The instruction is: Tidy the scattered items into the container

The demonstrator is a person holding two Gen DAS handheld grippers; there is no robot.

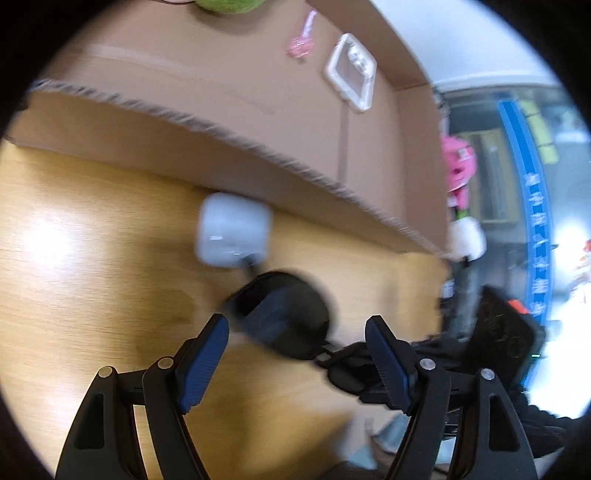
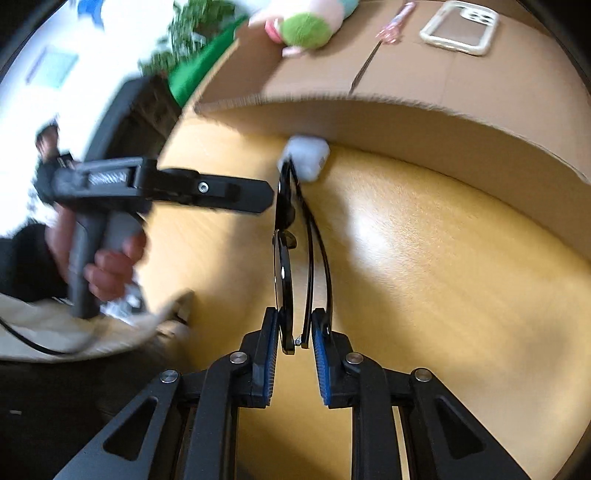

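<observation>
Here we see our right gripper point(image 2: 294, 341) pinching folded black sunglasses point(image 2: 291, 236) at lower centre, above the wooden table point(image 2: 424, 277). Our left gripper point(image 1: 297, 345) hangs spread with nothing between its pads. A pale earbud case point(image 2: 306, 157) sits mid-frame against the cardboard box point(image 2: 424, 122), which holds a phone case point(image 2: 460, 27), a plush toy point(image 2: 306, 26) and a pink pen point(image 2: 393, 24) along the top
</observation>
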